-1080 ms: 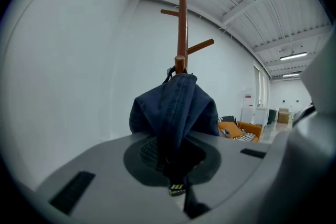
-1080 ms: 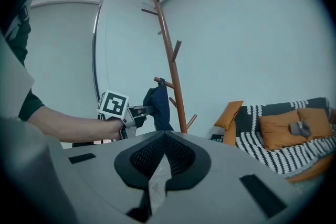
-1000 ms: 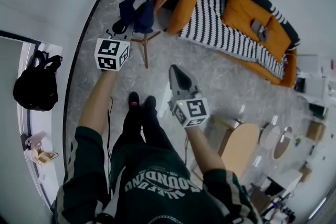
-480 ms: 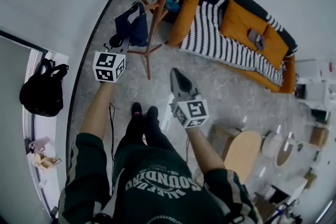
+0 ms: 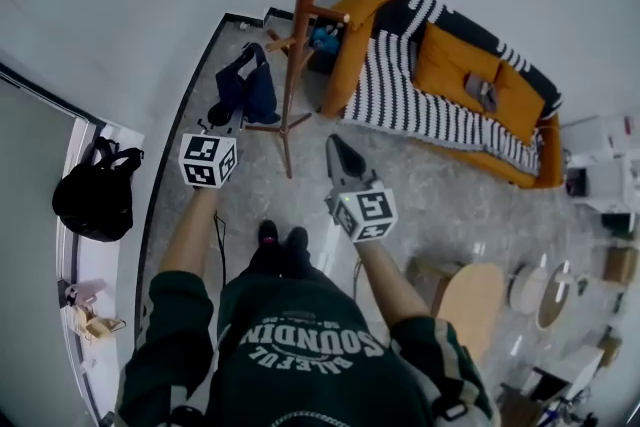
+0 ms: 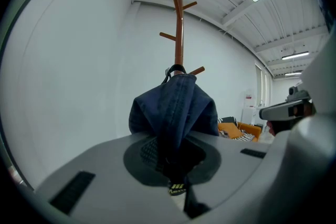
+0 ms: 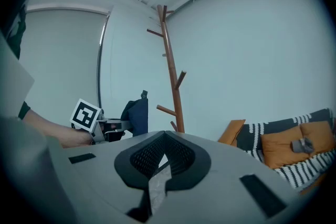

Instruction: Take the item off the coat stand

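Observation:
A navy denim bag [image 6: 176, 107] with dark straps hangs from my left gripper [image 6: 176, 150], whose jaws are shut on its lower fabric. The brown wooden coat stand [image 6: 179, 34] rises just behind it. In the head view the bag [image 5: 245, 90] hangs left of the stand's pole [image 5: 300, 35], ahead of my left gripper [image 5: 218, 127]. From the right gripper view the bag [image 7: 135, 115] looks apart from the stand [image 7: 170, 71] and its pegs. My right gripper [image 5: 334, 143] is to the right of the stand's base. Its jaws [image 7: 164, 139] are shut with nothing between them.
An orange sofa [image 5: 450, 85] with a black-and-white striped blanket stands behind the stand on the right. A black backpack [image 5: 95, 200] lies on a ledge at the left. A round wooden table [image 5: 470, 300] is at the lower right. White walls close in behind the stand.
The bag, held in my left gripper, has come away from the pole to its left. Both grippers have risen a little, and the stand's top now runs out of the head view.

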The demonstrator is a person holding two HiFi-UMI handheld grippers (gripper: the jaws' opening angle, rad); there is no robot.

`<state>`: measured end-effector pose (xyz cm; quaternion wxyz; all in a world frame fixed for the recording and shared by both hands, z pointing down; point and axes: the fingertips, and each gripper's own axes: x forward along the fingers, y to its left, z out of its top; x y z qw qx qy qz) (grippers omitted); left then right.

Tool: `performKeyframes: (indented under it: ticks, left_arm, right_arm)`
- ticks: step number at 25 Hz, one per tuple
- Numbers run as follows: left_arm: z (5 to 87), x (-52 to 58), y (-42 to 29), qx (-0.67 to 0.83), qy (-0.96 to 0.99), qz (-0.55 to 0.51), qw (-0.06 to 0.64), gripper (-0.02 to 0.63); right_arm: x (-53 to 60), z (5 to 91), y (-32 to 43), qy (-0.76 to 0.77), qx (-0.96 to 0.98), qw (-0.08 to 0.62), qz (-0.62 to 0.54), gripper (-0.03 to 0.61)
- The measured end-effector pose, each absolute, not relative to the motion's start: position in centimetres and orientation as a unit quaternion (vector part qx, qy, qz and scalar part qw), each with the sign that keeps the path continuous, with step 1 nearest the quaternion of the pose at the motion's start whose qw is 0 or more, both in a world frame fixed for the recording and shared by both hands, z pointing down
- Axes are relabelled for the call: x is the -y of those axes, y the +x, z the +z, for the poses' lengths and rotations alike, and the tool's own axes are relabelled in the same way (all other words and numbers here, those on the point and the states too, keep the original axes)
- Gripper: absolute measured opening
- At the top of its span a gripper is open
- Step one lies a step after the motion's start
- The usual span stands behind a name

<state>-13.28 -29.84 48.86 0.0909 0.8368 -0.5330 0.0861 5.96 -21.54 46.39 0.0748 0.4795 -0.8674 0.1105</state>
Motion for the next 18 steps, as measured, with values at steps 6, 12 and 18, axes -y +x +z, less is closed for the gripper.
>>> performKeyframes:
  ticks: [6, 12, 18]
  left_arm:
    - [46.7, 27.3, -11.4, 0.503, 0.855, 0.106, 0.068, 0.006]
    - [44.6, 24.8, -10.6, 0.493, 0.863, 0.093, 0.058, 0.007]
    - [43.8, 23.4, -10.7, 0.495, 0.863, 0.088, 0.058, 0.007]
  right_arm:
    - [22.4, 44.9, 6.4, 0.482, 0.87, 0.05, 0.091, -0.002]
    - [22.3, 44.2, 6.7, 0.478, 0.873, 0.05, 0.086, -0.002]
    - [22.7, 43.2, 6.9, 0.474, 0.875, 0.045, 0.082, -0.002]
